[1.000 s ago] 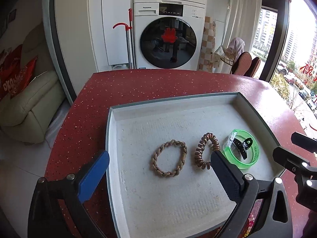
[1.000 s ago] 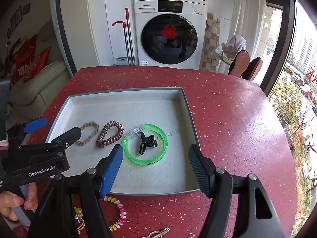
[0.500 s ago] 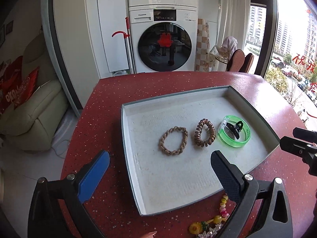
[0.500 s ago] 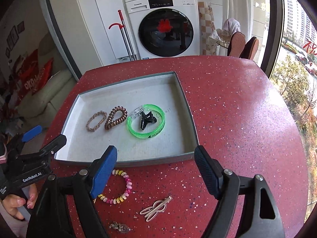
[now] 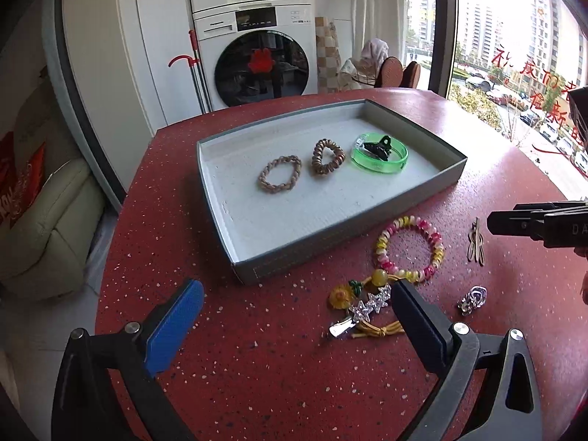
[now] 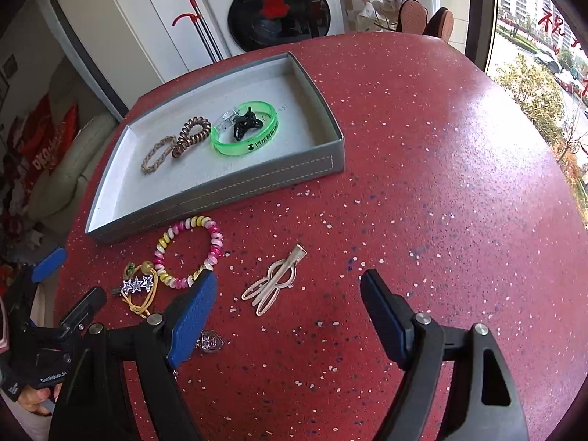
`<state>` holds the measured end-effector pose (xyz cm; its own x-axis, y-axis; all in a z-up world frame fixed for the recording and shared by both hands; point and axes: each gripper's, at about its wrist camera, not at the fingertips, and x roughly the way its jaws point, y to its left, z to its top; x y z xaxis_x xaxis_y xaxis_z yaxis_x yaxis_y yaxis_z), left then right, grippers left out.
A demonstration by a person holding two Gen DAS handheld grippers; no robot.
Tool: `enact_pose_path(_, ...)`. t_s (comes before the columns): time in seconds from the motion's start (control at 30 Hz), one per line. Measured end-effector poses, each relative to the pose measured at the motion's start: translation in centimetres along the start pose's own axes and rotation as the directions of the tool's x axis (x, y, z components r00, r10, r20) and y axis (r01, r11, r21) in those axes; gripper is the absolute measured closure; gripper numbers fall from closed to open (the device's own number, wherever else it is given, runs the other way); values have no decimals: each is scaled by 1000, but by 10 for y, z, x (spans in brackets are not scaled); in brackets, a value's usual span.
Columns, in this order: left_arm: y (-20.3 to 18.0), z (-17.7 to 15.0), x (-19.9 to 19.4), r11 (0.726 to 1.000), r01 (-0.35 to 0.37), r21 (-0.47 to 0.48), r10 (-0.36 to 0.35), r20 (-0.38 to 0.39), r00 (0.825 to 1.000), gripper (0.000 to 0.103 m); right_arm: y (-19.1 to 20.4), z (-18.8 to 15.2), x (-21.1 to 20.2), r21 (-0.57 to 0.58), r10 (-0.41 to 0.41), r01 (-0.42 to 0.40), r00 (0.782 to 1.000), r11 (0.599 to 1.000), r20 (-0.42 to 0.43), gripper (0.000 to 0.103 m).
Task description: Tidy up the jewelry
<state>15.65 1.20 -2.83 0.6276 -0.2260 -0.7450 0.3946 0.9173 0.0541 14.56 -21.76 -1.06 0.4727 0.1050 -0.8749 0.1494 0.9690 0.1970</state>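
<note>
Lying just ahead of the right tool [image 6: 286,316], wide apart: hair clip [image 6: 273,281].

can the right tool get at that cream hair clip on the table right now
Probably yes. The right tool is open and empty, pointing down just short of the cream hair clip, which lies alone on bare red table with nothing over it.

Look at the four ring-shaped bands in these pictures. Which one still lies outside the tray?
The pink and yellow beaded bracelet: it lies on the red table just before the tray, while the braided, coiled and green bands are inside.
</note>
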Motion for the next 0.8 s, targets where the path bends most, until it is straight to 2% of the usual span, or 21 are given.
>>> enact_pose_path(0.23, -10, -13, 5, 997, 33, 74, -31, -32, 999, 0, 4, -4, 8, 14, -43, 43, 999, 999, 0, 21)
enact_pose_path(0.3, -11, -13, 7, 995, 44, 86, -41, -41, 998, 7, 7, -4, 12, 11, -59, 59, 998, 998, 4, 25)
enact_pose_path(0.37, -13, -14, 10, 994, 51, 98, -46, -52, 998, 7, 10, -2, 16, 10, -74, 74, 997, 997, 3, 29)
enact_pose_path(0.47, -17, -16, 14, 990, 74, 120, -65, -72, 995, 19, 16, -1, 23, 5, -96, 96, 995, 995, 4, 36)
enact_pose_path(0.53, -19, -17, 15, 988, 82, 130, -72, -80, 994, 19, 22, 0, 26, -22, -129, 129, 992, 991, 14, 39)
enact_pose_path(0.6, -21, -19, 13, 986, 99, 137, -89, -78, 993, 29, 28, -1, 28, -50, -159, 160, 987, 986, 23, 44)
enact_pose_path(0.67, -22, -19, 13, 984, 110, 142, -99, -82, 992, 34, 32, -3, 28, -81, -193, 195, 981, 977, 33, 57)
enact_pose_path(0.7, -23, -20, 12, 983, 116, 145, -105, -82, 991, 41, 33, -4, 28, -88, -190, 193, 981, 977, 37, 60)
enact_pose_path(0.77, -26, -20, 12, 980, 125, 154, -112, -88, 990, 55, 32, -5, 26, -90, -187, 190, 982, 978, 38, 77)
enact_pose_path(0.8, -27, -21, 12, 979, 128, 158, -115, -91, 989, 60, 32, -5, 26, -90, -190, 192, 981, 977, 38, 81)
